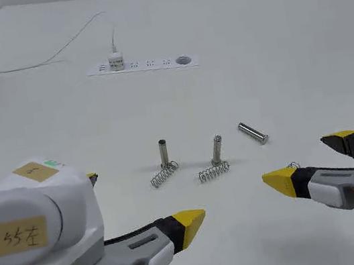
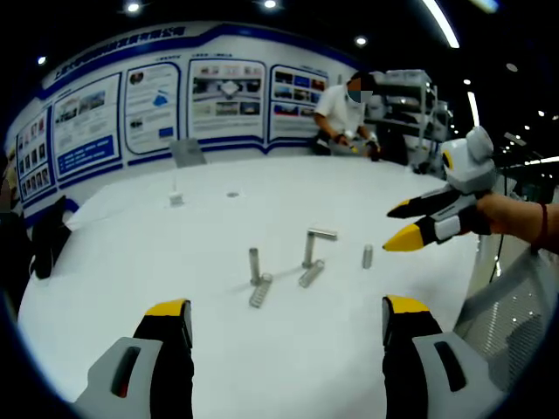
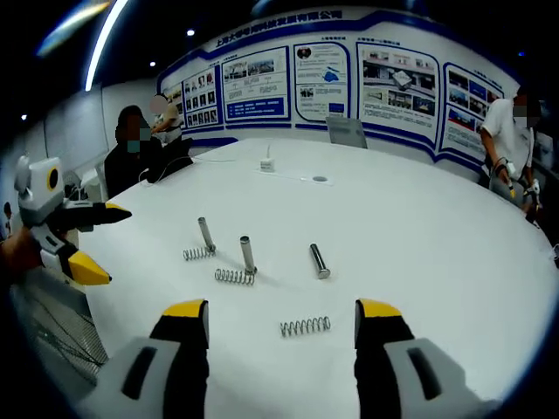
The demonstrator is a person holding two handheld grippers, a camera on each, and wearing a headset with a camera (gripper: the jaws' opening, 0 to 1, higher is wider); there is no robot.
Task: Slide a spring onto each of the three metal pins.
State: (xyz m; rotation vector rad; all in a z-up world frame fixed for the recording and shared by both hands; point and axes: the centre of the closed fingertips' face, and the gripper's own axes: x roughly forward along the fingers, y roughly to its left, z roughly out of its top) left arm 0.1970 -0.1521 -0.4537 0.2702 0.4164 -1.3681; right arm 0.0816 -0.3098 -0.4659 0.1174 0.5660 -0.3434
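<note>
White tabletop [image 1: 273, 55] stretches wide, with a white power strip [image 1: 152, 63] and its plugged-in white charger [image 1: 116, 61] at the far side. Take the central pin [image 1: 216, 149], a short upright steel cylinder, as the marker. A small coiled wire spring [image 1: 213, 172] lies at its foot. Just left of it in the head view stands a second upright steel pin [image 1: 163, 154] with another coiled spring [image 1: 163, 174] at its base. Just beyond it to the right, a third steel pin [image 1: 253, 132] lies on its side. Nearer the person and right of the central pin, a third spring [image 3: 306, 326] lies flat on the table, seen between the spread yellow-tipped jaws of the right gripper [image 3: 281, 307], which is released and grips nothing. The left gripper [image 2: 286, 307] hovers nearer the person and left of the central pin, its jaws likewise apart and empty. No spring sits on a pin yet. The likely trouble is the thin spring: pinched off-centre on the smooth top, it could squirt or roll away, and clamped too hard it may buckle. Both upright pins stand free, so a brushing jaw could topple them. The lying pin looks apt to roll when nudged.
</note>
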